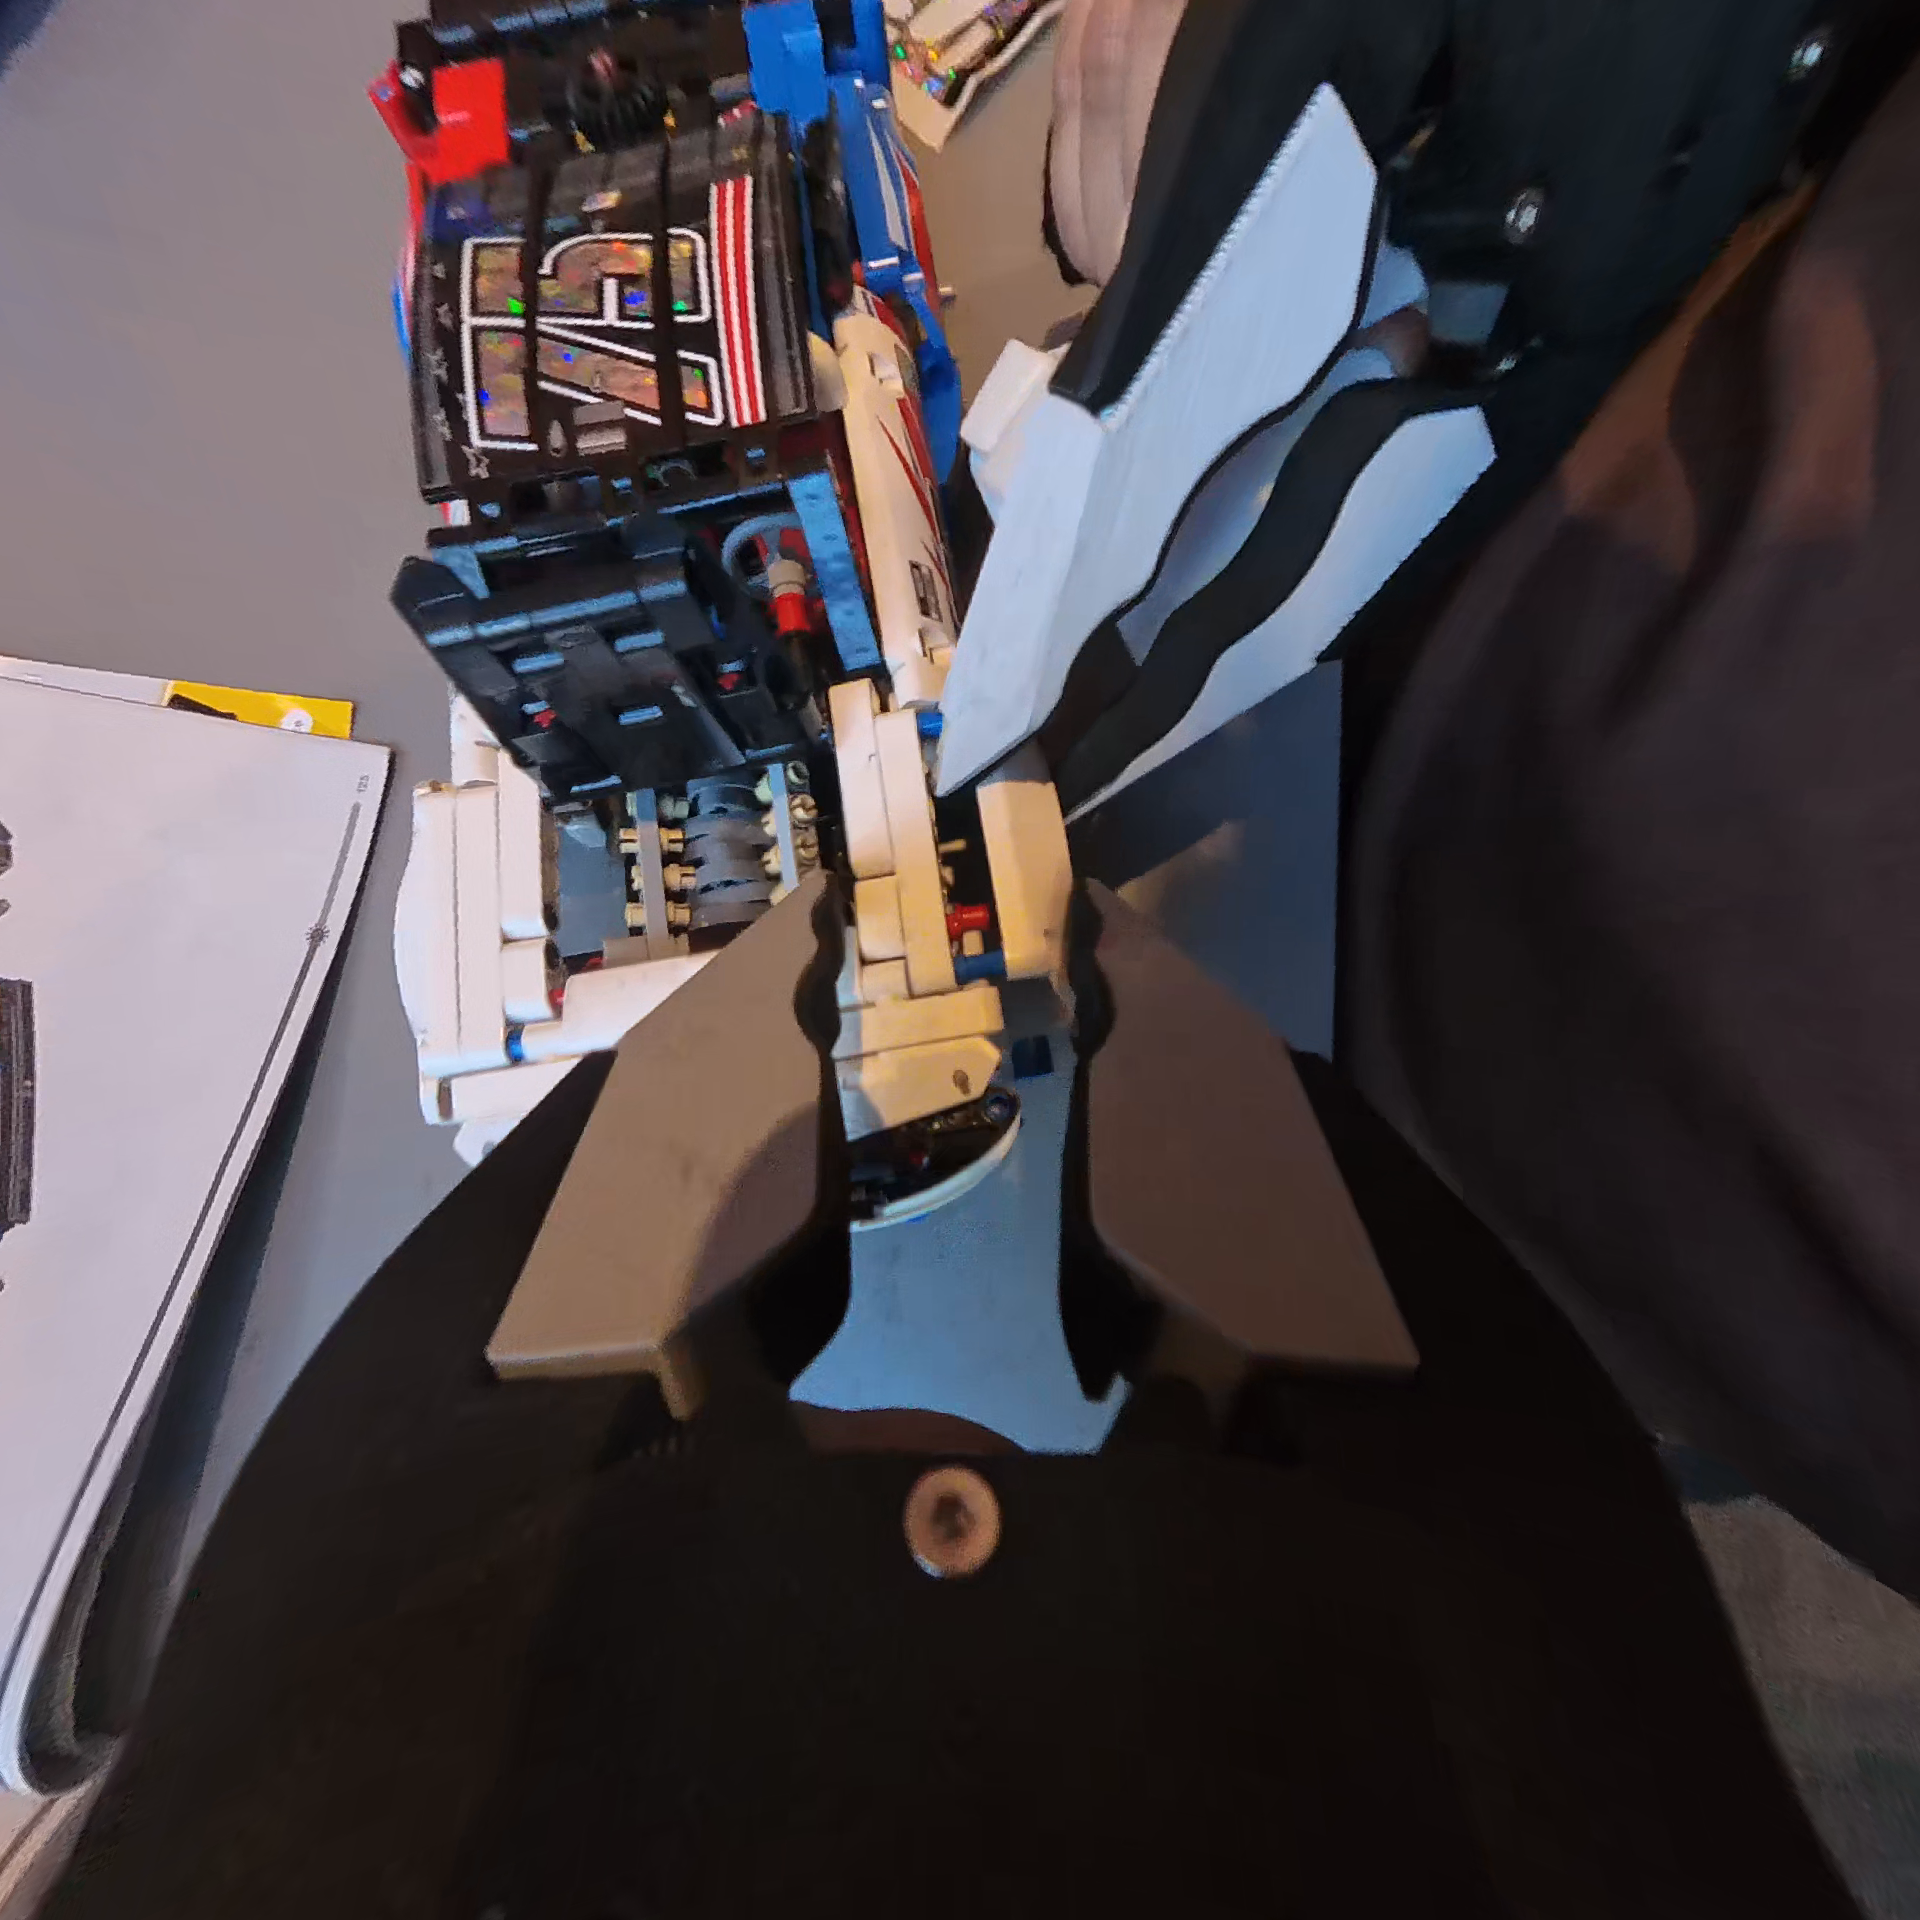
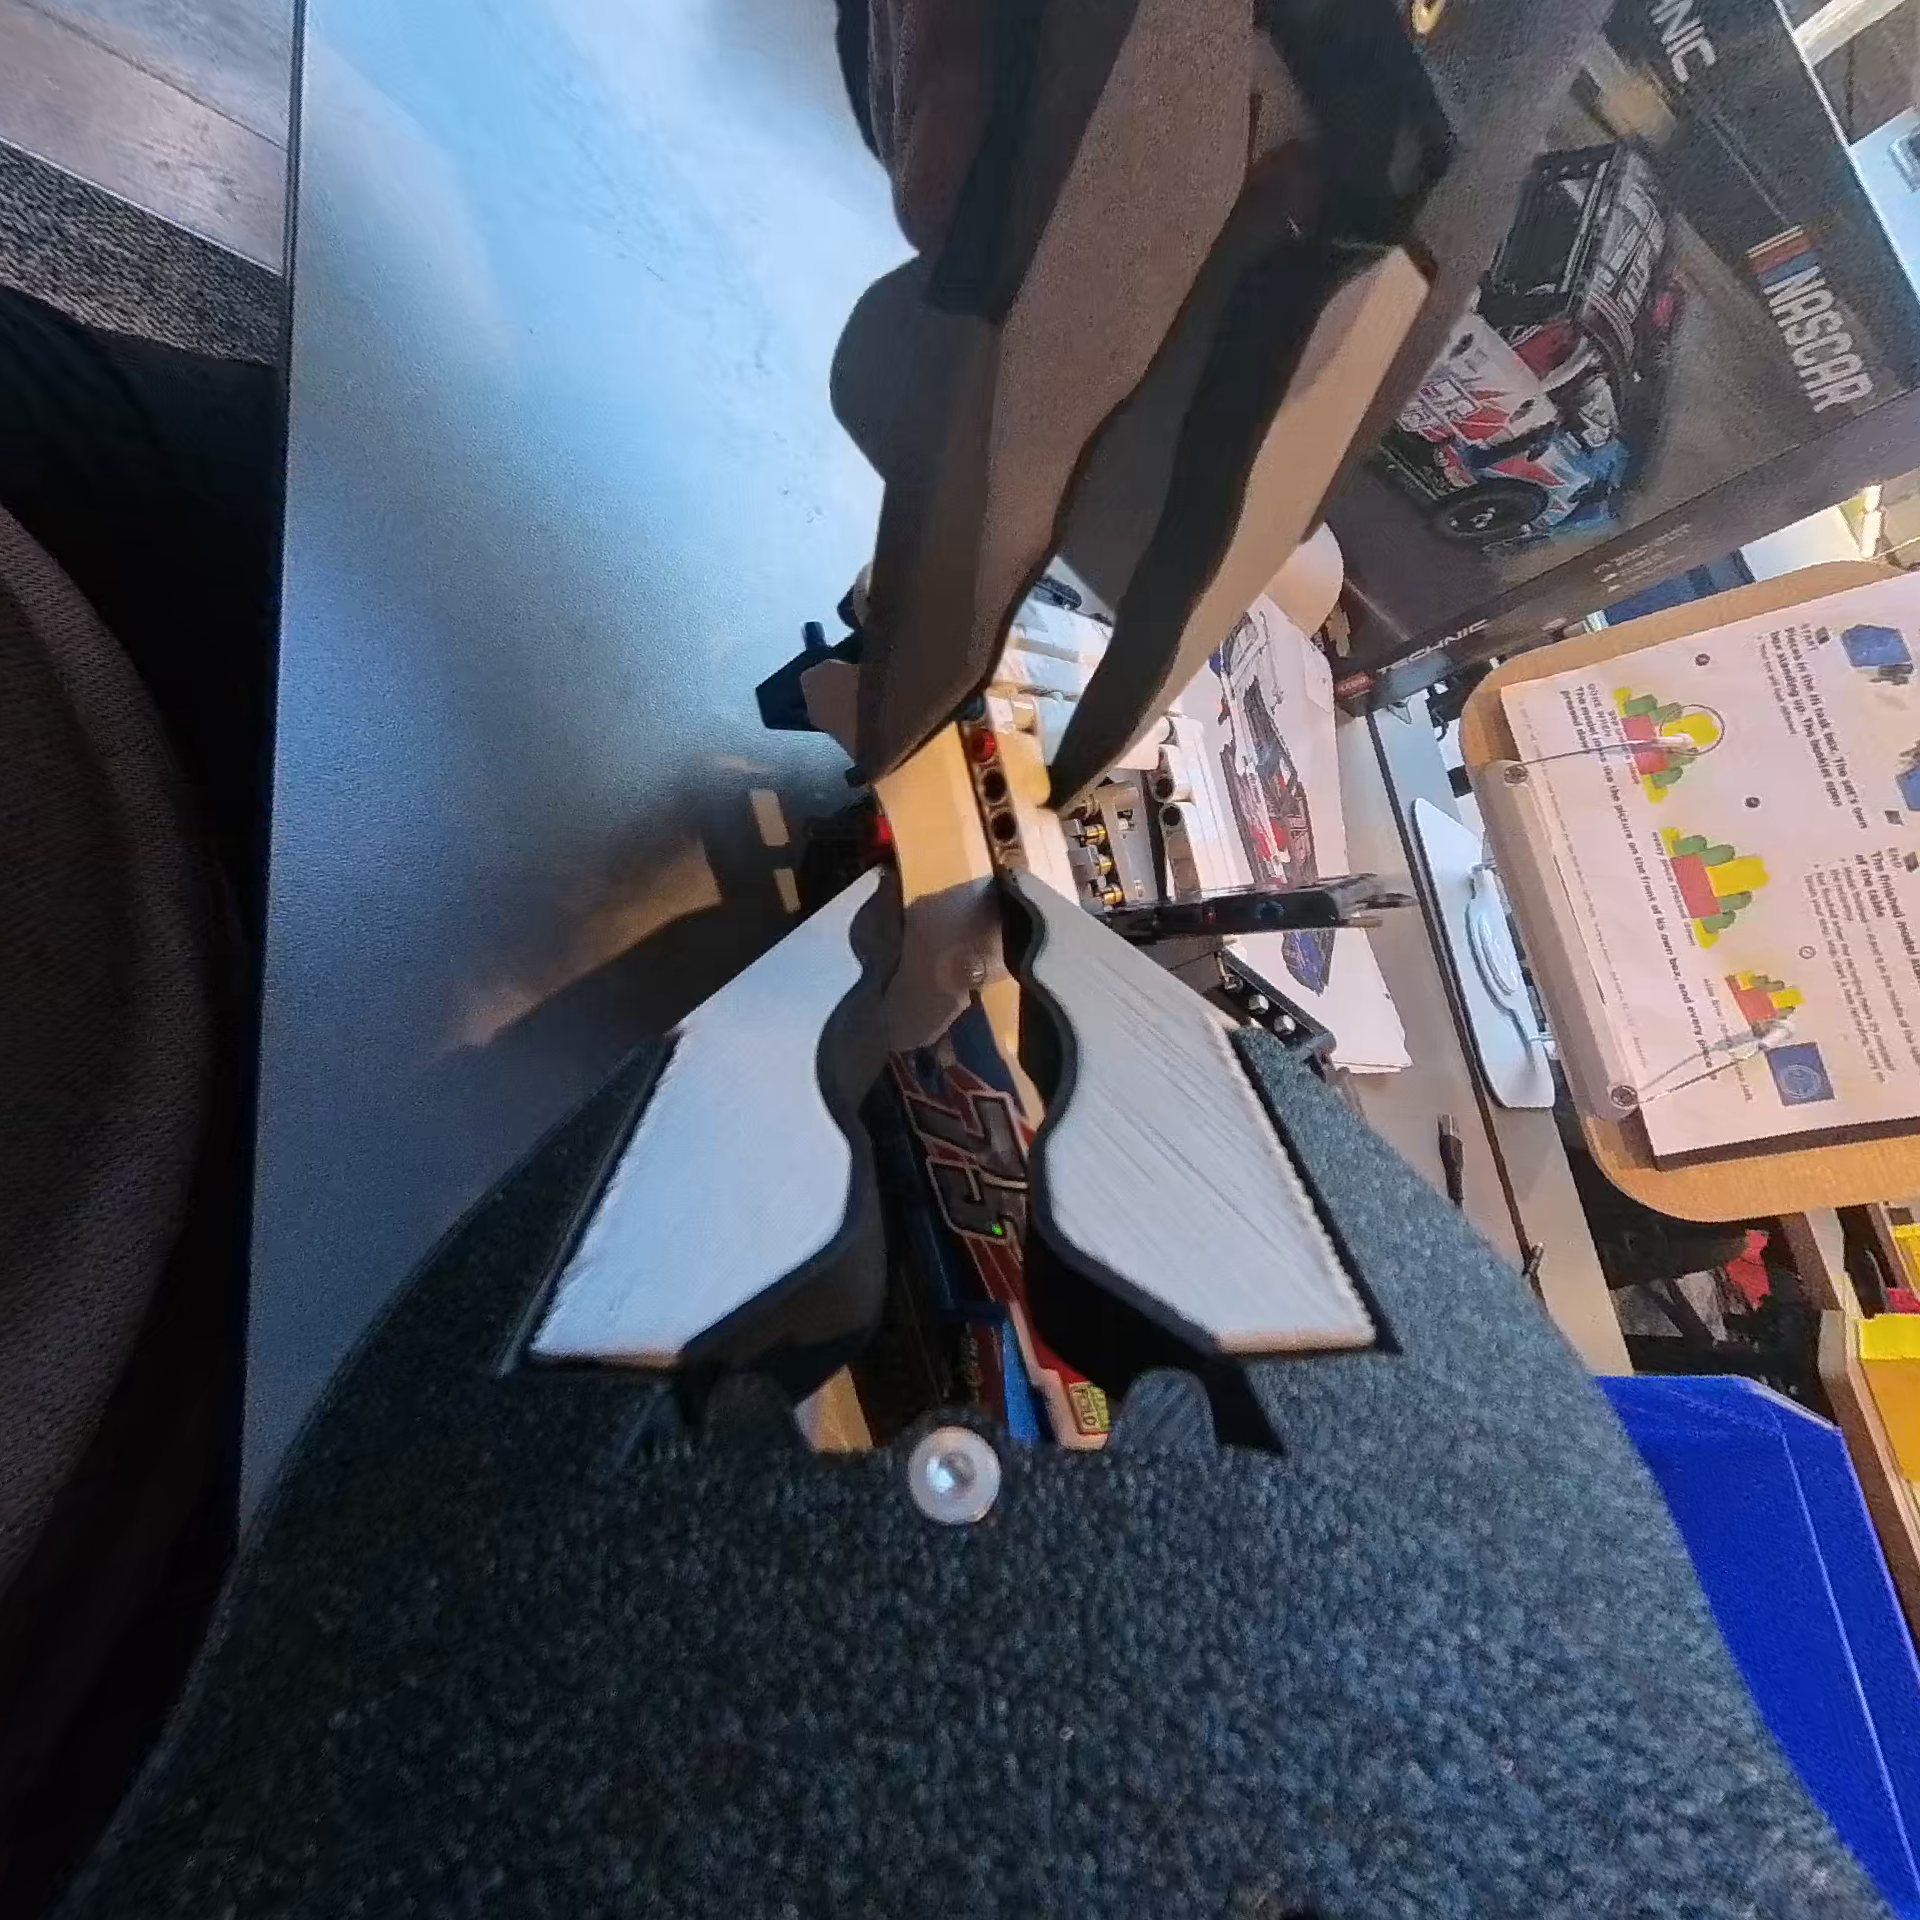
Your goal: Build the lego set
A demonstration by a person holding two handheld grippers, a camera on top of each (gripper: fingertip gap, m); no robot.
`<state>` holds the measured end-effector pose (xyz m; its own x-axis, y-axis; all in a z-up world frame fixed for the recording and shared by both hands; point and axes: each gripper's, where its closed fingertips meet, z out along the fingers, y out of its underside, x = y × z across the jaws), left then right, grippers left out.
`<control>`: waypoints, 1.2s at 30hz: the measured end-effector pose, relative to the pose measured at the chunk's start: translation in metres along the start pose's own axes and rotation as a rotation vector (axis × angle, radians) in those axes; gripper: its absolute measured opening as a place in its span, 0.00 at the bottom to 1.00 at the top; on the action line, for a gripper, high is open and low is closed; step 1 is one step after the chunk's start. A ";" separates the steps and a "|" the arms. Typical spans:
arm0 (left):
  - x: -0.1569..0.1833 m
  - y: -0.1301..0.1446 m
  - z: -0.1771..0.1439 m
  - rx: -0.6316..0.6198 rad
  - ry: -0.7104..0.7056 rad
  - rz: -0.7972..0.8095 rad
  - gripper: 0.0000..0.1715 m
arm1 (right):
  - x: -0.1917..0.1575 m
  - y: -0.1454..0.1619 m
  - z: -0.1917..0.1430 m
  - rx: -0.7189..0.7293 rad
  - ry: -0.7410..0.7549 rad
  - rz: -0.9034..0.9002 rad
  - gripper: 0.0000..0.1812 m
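At far left in my left wrist view, an open instruction booklet (image 1: pixel 156 1039) lies flat on the smooth grey table (image 1: pixel 208 364), its matte white page curving at the edge. Beside it stands the lego car (image 1: pixel 623 499), tipped up: a ribbed black roof panel with a glittering foil sticker, blue side beams, glossy white curved body panels. My left gripper (image 1: pixel 951 935), with dull grey wedge fingers and wavy black inner pads, is clamped on the car's white front panel assembly. My right gripper (image 1: pixel 997 769), white ridged plastic with black pads, meets the same white section from the upper right; its jaws are closed onto a white beam. In the right wrist view, the printed set box (image 2: pixel 1662 312) stands at upper right, a laminated sheet on a wooden board (image 2: pixel 1538 1091) lies below it, and a blue plastic bin (image 2: pixel 1766 1558) sits lowest.
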<state>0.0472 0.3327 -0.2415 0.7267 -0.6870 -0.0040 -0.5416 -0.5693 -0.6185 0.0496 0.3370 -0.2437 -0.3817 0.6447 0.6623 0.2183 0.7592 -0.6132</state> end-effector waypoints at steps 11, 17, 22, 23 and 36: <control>0.003 -0.001 0.006 -0.032 0.072 -0.041 0.24 | 0.002 -0.002 -0.001 0.011 0.039 -0.031 0.10; 0.002 -0.002 0.009 -0.021 0.079 -0.066 0.22 | 0.003 0.000 0.001 -0.001 0.120 -0.103 0.10; 0.002 -0.002 0.009 0.004 0.084 -0.081 0.22 | 0.004 0.000 0.000 0.002 0.191 -0.136 0.10; 0.002 -0.002 0.009 0.007 0.082 -0.083 0.22 | 0.004 0.000 0.000 0.006 0.199 -0.137 0.10; 0.000 -0.002 0.009 0.013 0.065 -0.103 0.20 | 0.008 0.004 -0.013 0.036 0.245 -0.145 0.12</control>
<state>0.0525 0.3377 -0.2476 0.7488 -0.6535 0.1109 -0.4598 -0.6327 -0.6231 0.0592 0.3462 -0.2349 -0.1773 0.5357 0.8256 0.1439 0.8440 -0.5167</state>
